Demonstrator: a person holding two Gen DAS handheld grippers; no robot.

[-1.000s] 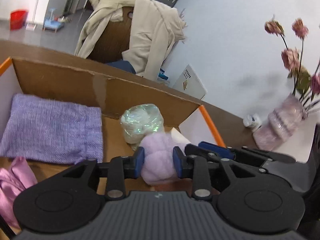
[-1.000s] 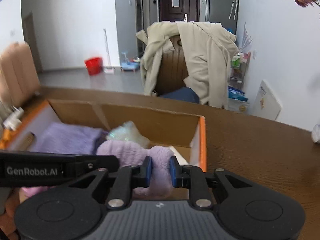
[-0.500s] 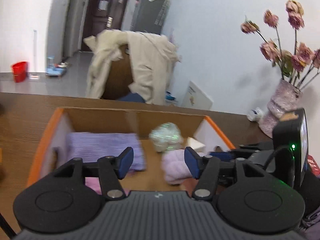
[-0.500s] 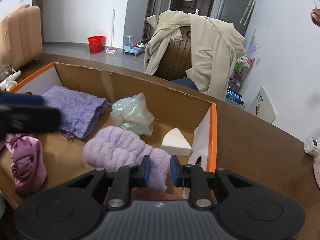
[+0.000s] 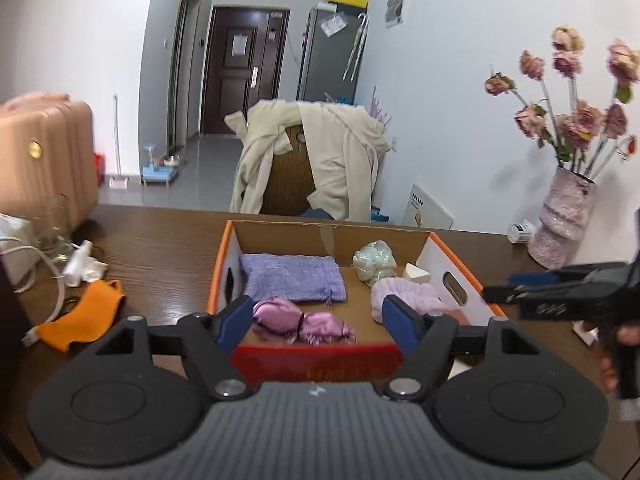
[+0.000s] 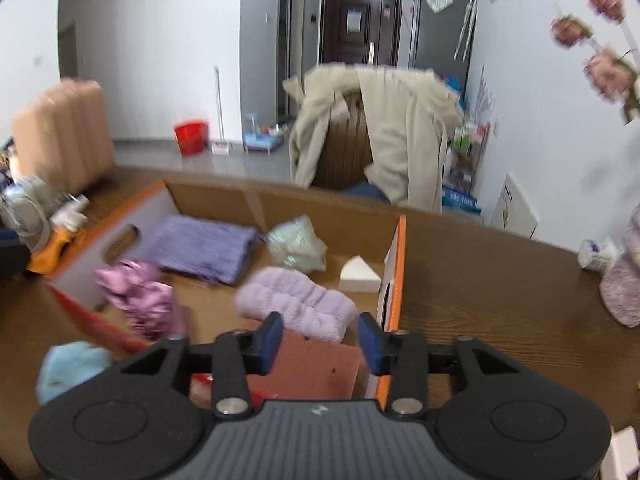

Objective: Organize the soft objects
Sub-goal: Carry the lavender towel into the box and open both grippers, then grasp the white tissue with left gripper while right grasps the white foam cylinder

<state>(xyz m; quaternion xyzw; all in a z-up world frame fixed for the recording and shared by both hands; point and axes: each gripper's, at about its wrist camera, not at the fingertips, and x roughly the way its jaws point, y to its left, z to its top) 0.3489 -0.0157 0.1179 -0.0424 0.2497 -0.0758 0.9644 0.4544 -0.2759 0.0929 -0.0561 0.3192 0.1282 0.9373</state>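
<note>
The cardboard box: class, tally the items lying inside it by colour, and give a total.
Inside the cardboard box:
Purple: 2 (woven pouch, fluffy headband)
Pink: 1 (satin eye mask)
Pale green: 1 (iridescent bundle)
White: 1 (sponge wedge)
Total: 5

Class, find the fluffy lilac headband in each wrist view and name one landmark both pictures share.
Left wrist view: the fluffy lilac headband lies in the cardboard box, near its right wall, just above the right blue pad.
Right wrist view: the headband lies centre frame, just above the open tongs.
Shared landmark: the white wedge sponge, beside it.
</note>
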